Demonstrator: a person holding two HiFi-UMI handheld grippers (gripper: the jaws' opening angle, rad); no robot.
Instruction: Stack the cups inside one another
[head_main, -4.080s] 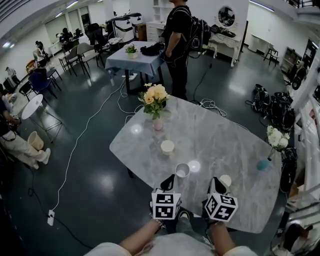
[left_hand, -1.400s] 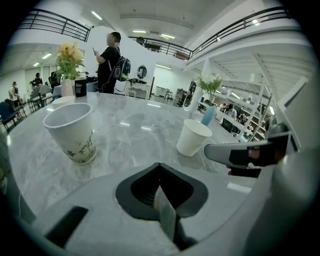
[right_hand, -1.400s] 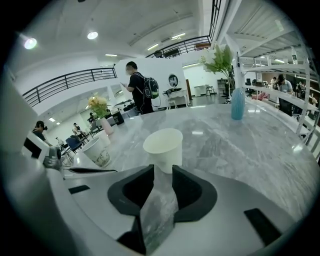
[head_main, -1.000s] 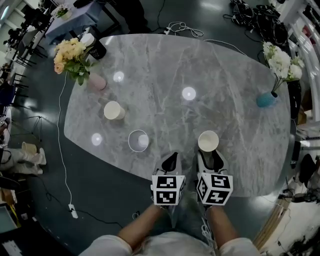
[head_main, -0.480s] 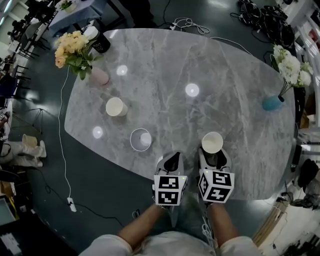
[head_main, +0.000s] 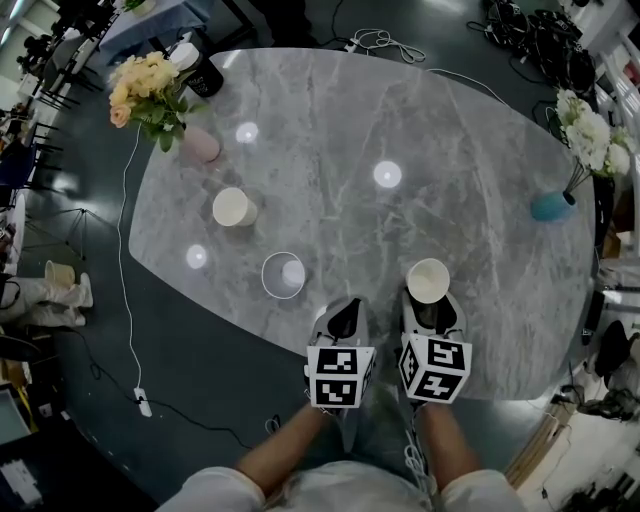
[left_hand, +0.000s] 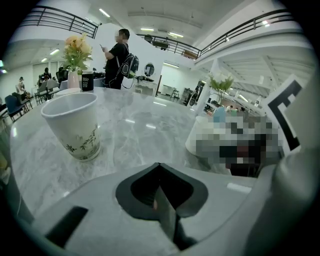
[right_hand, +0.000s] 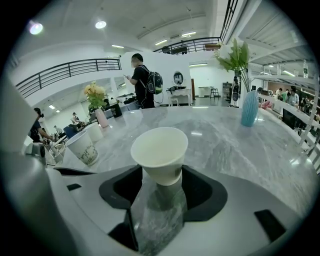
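The grey veined counter is a rounded slab, glossy with round lamp glints. Its near edge runs just under both tongs, and dark floor lies beyond on every side. A broad stretch of marble lies between the cups near that edge and the two vases at the far left and far right.

The left tongs are closed tip to tip on nothing. The right tongs have just been opening and stand wide apart, with a plain cream cup upright between them and the pads off its wall. From the head view its lower wall is hidden behind those tongs.

A second cup, white and tapered with a dark leafy print, stands upright to the left, near the counter's near edge. A third cup sits farther left and farther off, and its print, if it has one, is too small to tell.
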